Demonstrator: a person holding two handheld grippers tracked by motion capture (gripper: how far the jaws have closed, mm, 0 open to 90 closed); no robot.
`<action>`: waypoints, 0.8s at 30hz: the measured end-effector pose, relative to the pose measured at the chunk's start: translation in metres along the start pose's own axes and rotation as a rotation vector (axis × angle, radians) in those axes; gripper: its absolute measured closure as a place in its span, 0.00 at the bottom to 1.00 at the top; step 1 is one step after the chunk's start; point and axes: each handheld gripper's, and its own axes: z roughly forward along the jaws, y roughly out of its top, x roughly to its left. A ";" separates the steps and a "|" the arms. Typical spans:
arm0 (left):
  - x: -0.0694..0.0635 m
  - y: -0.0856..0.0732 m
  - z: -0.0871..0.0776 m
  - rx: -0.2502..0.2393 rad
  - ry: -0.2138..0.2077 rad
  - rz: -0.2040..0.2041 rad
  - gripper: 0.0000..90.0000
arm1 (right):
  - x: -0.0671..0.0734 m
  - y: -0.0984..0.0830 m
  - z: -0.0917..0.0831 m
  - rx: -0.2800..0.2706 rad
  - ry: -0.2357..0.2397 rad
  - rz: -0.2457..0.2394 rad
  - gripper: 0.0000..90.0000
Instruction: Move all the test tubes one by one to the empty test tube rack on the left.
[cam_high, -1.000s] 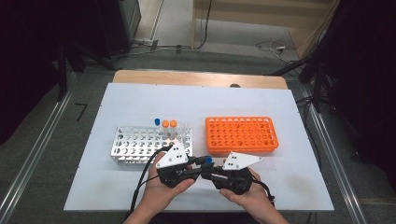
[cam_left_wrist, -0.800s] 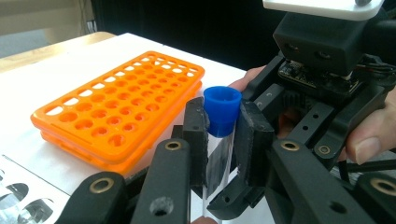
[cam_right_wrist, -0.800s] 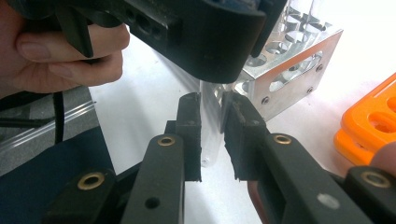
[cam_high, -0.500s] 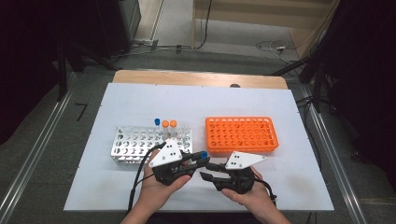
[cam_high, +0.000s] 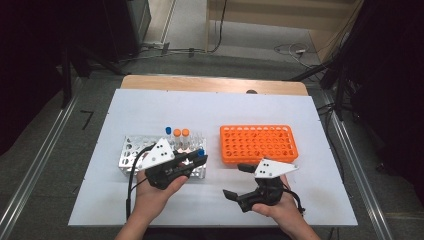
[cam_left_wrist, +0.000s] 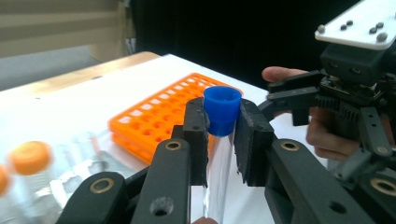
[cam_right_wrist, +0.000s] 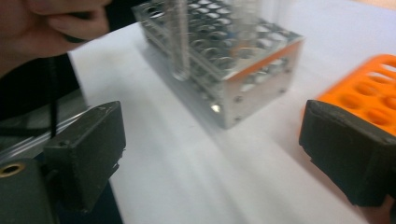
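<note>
High view is showing the handover finished: the right gripper (cam_high: 239, 182), close beside the left a second ago, is now standing apart from it, its jaws having just been opening and sitting released with nothing between them. That is leaving the blue-capped tube (cam_left_wrist: 221, 122) solely with the left gripper (cam_high: 199, 160), whose jaws are clenching it just under the cap. Clear-walled and upright, the tube is hanging near the silver rack's (cam_high: 129, 156) right end, with the orange rack (cam_high: 258, 144) lying beyond.
</note>
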 end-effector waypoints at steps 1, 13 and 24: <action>0.003 0.001 -0.003 -0.002 0.011 -0.004 0.85 | -0.002 -0.001 -0.002 0.000 -0.015 0.003 0.00; 0.034 0.012 -0.033 -0.057 0.127 -0.026 0.85 | -0.032 -0.023 -0.035 -0.017 -0.125 0.046 0.00; 0.061 0.015 -0.046 -0.089 0.211 -0.049 0.85 | -0.056 -0.044 -0.065 -0.016 -0.209 0.082 0.00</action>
